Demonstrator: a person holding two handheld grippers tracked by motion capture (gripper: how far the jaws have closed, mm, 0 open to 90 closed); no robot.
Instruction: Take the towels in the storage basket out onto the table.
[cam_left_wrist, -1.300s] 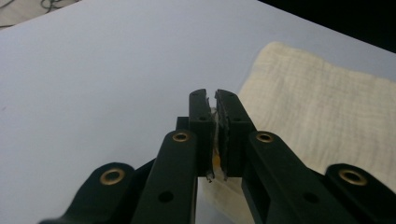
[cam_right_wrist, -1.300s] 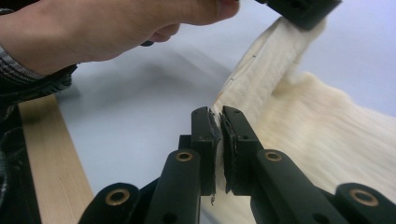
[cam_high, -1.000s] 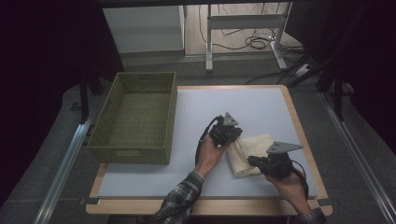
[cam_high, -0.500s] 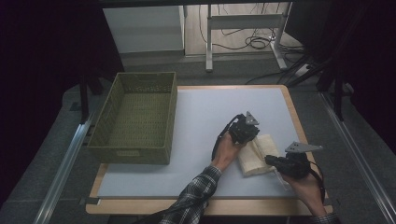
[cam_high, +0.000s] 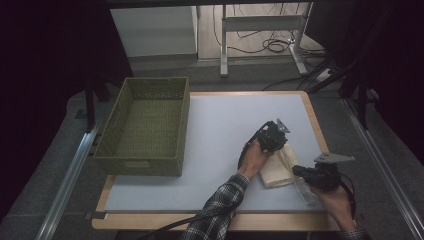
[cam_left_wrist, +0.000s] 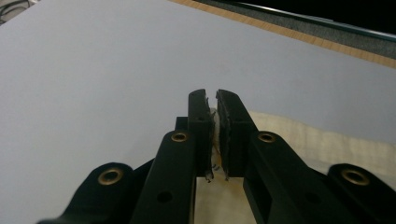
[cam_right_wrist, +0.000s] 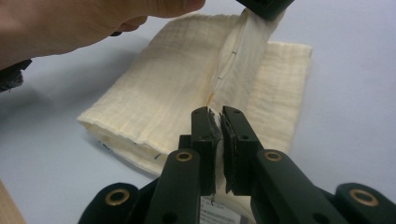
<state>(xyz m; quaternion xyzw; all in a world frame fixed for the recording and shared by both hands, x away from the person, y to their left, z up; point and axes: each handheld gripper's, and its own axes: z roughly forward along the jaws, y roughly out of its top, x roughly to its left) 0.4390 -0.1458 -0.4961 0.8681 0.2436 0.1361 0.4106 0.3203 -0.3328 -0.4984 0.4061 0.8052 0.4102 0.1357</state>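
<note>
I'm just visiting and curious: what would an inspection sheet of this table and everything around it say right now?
Surface: pale grey mat on a wood-edged table.
Job's things: folded cream cloth at the mat's right; both grippers pinch a raised fold of it.
Clutter: empty green woven basket at the left, apart from the cloth.
Grippers: left gripper shut on the cloth's far end; right gripper shut on its near end, a white label beneath the jaws.
Cables: black cable trailing along the plaid sleeve; loose cables on the floor beyond the table.
Surroundings: white table legs, grey floor, dark curtains at both sides.
</note>
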